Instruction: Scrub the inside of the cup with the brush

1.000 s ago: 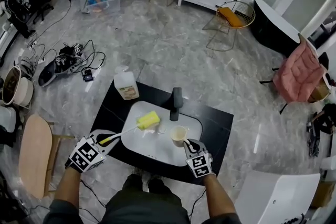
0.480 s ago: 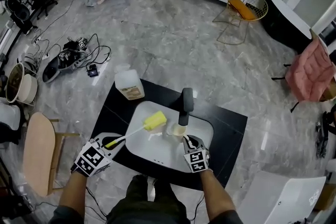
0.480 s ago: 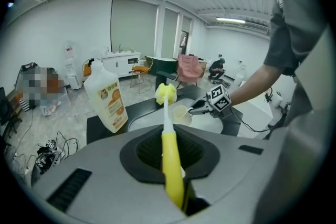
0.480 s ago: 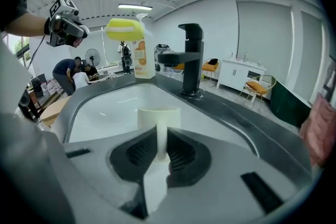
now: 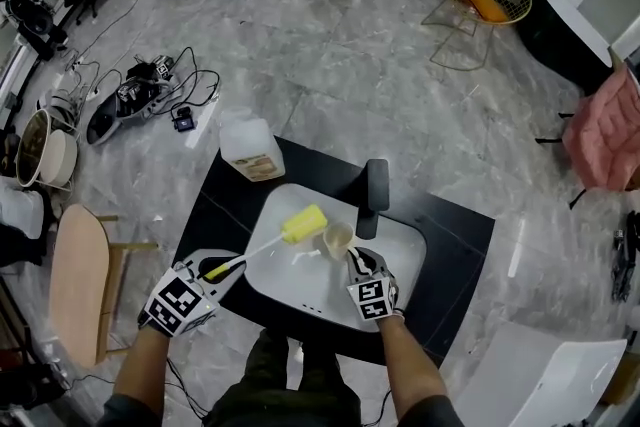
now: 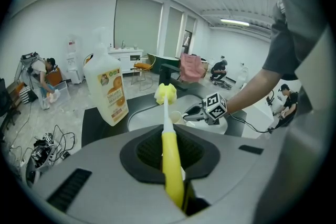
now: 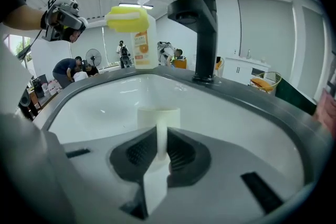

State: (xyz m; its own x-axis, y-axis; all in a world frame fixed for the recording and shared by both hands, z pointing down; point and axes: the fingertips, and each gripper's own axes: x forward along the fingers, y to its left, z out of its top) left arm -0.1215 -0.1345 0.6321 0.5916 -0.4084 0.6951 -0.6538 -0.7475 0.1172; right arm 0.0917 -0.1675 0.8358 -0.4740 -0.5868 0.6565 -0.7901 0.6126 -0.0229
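- The cup (image 7: 149,118) sits upright with its mouth up, low over the white sink (image 5: 400,260) and just in front of the black tap (image 5: 375,195). That placing looks chosen so drips fall into the basin and the opening stays free for the brush.
- The right gripper (image 5: 352,257) has its jaws closed on a narrow white strip of the cup, apparently its handle. Gripping there, I judge, steadies the cup from outside and leaves the inside clear.
- The brush (image 5: 262,246) is clamped by its yellow handle in the left gripper (image 5: 222,269), whose jaws are shut on it. The white stem reaches out ahead of the jaws, giving reach into the cup.
- Its yellow head (image 5: 303,224) hangs over the sink just beside the cup and is not yet inside it, so scrubbing has not begun.
- A large pale bottle (image 5: 250,155) stands on the black table (image 5: 455,235) at the far left corner of the sink. It is close to hand but out of the brush's path.
- The bottle's label shows pictures of oranges, but the print on it is too small to read.
- Each gripper carries a cube of black-and-white square markers, which are patterns and not words. No other writing is legible on the cup, brush, tap or sink.
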